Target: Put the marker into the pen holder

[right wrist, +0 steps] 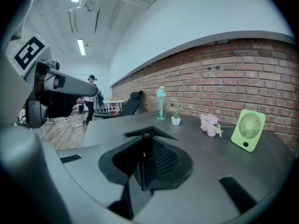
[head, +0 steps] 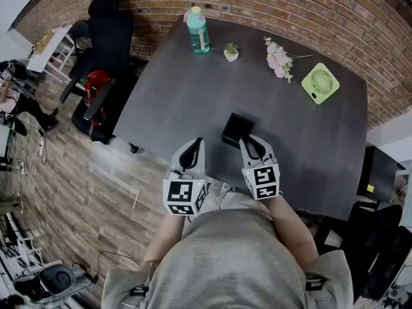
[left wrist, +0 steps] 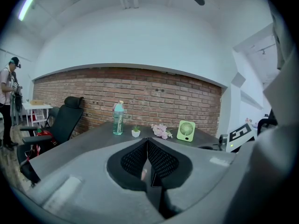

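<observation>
brick wall backs the dark counter (head: 187, 89), where a teal bottle (head: 197, 31), a small potted plant (head: 230, 51), pink flowers (head: 278, 58) and a green fan (head: 320, 83) line the far side, well apart from the work. the black pen holder (head: 237, 129) stands near the front edge, just ahead of the right tongs (head: 250, 141), which are clamped on a black marker (right wrist: 146, 146) held upright, likely so it can drop straight into the opening. the left tongs (head: 195, 145) are pressed together on nothing, idle alongside.

left tongs (left wrist: 147, 143) jaws together | bottle (left wrist: 118, 118), fan (left wrist: 186, 130) upright on table (left wrist: 79, 141)
</observation>
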`<state>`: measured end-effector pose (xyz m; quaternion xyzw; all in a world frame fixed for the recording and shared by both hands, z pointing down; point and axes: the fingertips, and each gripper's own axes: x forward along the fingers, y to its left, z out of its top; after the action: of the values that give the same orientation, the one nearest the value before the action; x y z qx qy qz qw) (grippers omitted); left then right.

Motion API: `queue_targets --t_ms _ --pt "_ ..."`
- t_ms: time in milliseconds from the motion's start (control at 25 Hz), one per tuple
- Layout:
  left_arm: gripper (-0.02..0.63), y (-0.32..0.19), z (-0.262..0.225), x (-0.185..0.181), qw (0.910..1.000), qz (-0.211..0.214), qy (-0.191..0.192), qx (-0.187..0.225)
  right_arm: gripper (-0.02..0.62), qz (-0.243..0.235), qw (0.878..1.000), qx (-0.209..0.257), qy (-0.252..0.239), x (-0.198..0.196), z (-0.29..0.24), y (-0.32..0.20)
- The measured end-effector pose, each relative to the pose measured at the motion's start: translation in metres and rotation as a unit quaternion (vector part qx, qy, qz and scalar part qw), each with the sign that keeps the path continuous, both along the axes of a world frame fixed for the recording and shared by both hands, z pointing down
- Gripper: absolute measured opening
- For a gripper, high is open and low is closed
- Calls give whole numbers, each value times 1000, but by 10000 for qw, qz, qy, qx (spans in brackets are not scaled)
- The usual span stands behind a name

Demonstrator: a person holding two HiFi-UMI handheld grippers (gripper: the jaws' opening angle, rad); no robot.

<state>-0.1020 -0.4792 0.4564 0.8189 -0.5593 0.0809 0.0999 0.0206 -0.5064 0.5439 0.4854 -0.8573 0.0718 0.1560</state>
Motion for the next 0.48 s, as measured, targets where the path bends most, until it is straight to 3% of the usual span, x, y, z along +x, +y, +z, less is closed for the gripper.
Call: queue_targets --t_ms 480 --pt "18 21 -4 -3 10000 48 31 45 66 102 9999 -14 96 -2 2 15"
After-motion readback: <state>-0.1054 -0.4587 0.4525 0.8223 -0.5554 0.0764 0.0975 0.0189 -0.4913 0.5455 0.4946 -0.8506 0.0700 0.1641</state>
